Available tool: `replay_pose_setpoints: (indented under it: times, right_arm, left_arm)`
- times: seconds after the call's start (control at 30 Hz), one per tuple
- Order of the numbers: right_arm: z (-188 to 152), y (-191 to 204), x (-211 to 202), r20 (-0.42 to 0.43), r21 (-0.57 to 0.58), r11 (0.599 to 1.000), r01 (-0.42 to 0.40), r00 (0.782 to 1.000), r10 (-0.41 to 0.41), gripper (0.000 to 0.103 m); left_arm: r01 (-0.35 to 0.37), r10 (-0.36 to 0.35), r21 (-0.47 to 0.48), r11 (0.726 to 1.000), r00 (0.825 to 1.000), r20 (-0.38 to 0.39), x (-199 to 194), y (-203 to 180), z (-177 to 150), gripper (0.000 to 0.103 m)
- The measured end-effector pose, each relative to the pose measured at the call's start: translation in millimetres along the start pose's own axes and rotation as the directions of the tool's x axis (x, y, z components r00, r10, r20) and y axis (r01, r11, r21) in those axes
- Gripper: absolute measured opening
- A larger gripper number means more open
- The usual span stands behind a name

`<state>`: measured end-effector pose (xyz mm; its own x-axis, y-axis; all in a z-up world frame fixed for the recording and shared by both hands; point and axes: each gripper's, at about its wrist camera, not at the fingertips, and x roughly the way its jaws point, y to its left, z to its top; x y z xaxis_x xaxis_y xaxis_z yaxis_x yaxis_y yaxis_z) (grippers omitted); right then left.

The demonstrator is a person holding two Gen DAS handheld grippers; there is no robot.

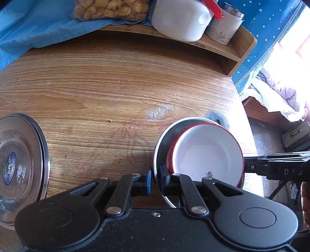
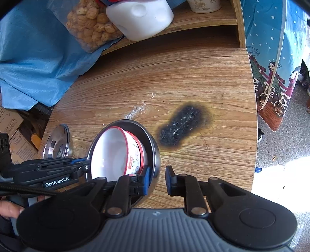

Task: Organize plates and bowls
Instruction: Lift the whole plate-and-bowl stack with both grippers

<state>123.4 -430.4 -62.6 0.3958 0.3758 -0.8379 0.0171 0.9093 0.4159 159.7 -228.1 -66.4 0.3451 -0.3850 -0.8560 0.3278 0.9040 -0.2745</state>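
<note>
A white bowl with a red rim (image 1: 205, 153) sits nested inside a steel bowl (image 1: 164, 139) on the wooden table. My left gripper (image 1: 156, 181) is shut on the steel bowl's near-left rim. In the right wrist view the red-rimmed bowl (image 2: 114, 153) lies tilted inside the steel bowl (image 2: 153, 153). My right gripper (image 2: 157, 180) is open, its left finger inside the steel bowl's rim and its right finger outside. A steel plate (image 1: 19, 164) lies at the table's left; it also shows in the right wrist view (image 2: 57, 143).
A black burn mark (image 2: 182, 124) scars the table to the right of the bowls. A raised shelf at the back holds a white jug (image 1: 180, 17), a tin (image 1: 224, 25) and a bag of snacks (image 1: 110, 8). Blue cloth (image 2: 31, 54) drapes at left. The table edge (image 2: 253, 135) is at right.
</note>
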Motion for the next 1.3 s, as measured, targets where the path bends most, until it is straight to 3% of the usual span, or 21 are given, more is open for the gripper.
replay_pose_setpoints:
  times: [0.03, 1.0, 1.3]
  right_arm:
    - [-0.3, 0.5, 0.0, -0.001, 0.002, 1.000, -0.007, 1.000, 0.007, 0.013]
    - [-6.6, -9.7, -1.6, 0.022, 0.084, 0.995, -0.062, 0.998, 0.060, 0.015]
    - [-7.9, -9.5, -5.9, 0.042, 0.072, 0.996, -0.044, 0.998, 0.041, 0.014]
  left_arm:
    - [0.002, -0.002, 0.000, 1.000, 1.000, 0.000, -0.2, 0.4, -0.2, 0.008]
    - [0.046, -0.046, -0.069, 0.997, 0.999, -0.005, 1.8, 8.5, 0.9, 0.006]
    - [0.053, -0.052, -0.061, 0.997, 0.999, 0.013, -2.8, 4.2, 2.2, 0.006]
